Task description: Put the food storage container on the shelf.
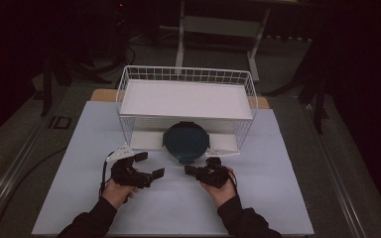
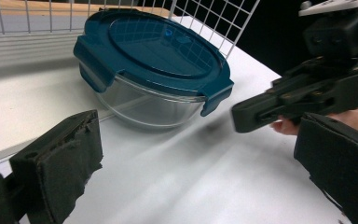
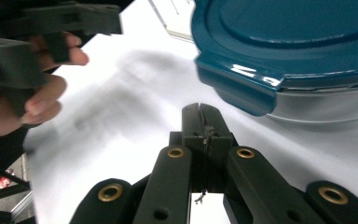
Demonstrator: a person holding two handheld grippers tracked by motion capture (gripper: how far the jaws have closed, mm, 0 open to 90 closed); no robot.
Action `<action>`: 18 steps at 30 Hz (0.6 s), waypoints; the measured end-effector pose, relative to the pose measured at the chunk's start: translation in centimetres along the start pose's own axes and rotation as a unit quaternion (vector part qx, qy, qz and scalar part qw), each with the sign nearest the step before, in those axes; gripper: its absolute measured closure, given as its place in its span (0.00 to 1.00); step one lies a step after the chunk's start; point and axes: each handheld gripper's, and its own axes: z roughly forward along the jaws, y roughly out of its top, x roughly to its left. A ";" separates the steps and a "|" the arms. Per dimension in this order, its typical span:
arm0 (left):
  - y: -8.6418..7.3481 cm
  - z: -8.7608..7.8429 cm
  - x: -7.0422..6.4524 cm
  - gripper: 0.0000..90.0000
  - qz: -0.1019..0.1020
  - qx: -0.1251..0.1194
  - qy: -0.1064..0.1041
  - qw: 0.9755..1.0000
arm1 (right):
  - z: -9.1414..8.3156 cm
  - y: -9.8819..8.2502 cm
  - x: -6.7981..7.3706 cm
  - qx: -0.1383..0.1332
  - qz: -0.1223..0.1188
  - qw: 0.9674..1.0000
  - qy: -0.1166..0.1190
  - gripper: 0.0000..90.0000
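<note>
My jaws stand wide apart over the white desk [image 2: 191,186]; the glass container [image 2: 151,65] with blue lid sits ahead, the right gripper [image 2: 261,109] beside it.

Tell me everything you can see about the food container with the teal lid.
The container is a round, clear bowl, glass by the look of it, closed with a teal plastic lid that has snap-down flaps around its edge and a small vent knob. It stands upright on the white table, partly under the wire rack. Neither gripper touches it.
</note>
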 end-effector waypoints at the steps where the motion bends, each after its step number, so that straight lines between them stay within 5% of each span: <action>1: 0.0 0.0 0.1 0.02 0.000 0.000 0.000 1.000 | 0.5 0.2 -0.4 0.001 0.001 1.000 -0.007 1.00; 18: -0.3 0.1 0.7 0.02 -0.006 0.001 0.005 1.000 | 2.6 2.6 -3.3 -0.022 0.029 0.998 -0.041 1.00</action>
